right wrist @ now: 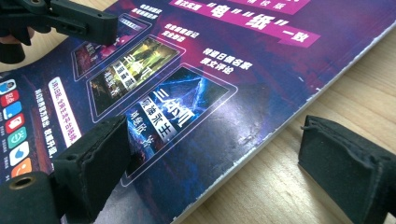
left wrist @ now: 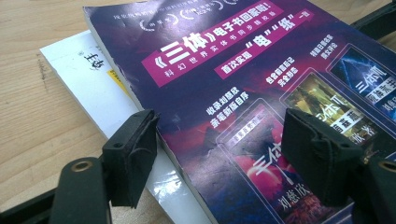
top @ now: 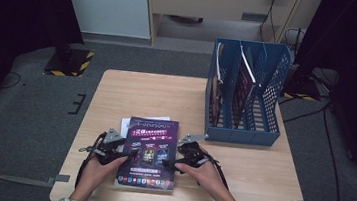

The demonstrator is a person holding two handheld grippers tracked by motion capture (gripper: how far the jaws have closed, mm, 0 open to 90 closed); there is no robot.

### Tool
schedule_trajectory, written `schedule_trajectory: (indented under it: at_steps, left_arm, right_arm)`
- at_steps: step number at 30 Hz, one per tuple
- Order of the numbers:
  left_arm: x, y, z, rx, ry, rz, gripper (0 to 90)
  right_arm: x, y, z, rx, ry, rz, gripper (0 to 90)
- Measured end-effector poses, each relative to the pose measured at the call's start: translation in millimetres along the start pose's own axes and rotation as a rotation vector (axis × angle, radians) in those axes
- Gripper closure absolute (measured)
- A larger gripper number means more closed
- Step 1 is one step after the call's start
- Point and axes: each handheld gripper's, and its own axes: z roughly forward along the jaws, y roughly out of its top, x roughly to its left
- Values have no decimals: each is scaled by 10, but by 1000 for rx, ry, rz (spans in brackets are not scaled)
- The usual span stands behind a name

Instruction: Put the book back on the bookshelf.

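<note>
Purple booklet (top: 150,150): one, lying flat near the front edge of the table (top: 117,91), cover up, with pink title bands and three small cover panels printed on it.
White booklet (left wrist: 88,79): one, lying under the purple one; its edge sticks out on the left and at the far corner.
Books in the rack: at least two stand upright in the blue file rack (top: 247,95); an exact count cannot be told from here.
Blue file rack: one, with several slots, standing at the far right of the table, well apart from the purple booklet.
Left gripper (top: 128,153): jaws parted and gripping nothing; in the left gripper view one pad (left wrist: 133,156) sits at the booklet's left edge, over the white margin, and the other over the cover.
Right gripper (top: 172,164): jaws wide apart, nothing held; in the right gripper view one pad (right wrist: 100,158) is over the cover, the other over bare wood past the booklet's right edge.
Hands: two, entering from the bottom of the high view, one on each side of the booklet, grippers pointing inward towards each other.
</note>
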Motion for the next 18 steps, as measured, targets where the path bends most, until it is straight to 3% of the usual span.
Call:
schedule_trajectory:
  at_steps: [10,18]
  left_arm:
    - [-3,-8,0,-5,0,-4,262]
    - [-2,-9,-1,-5,0,-2,262]
  right_arm:
    - [2,24,48,-9,21,5,96]
    - [37,81,72,9,-8,-7,98]
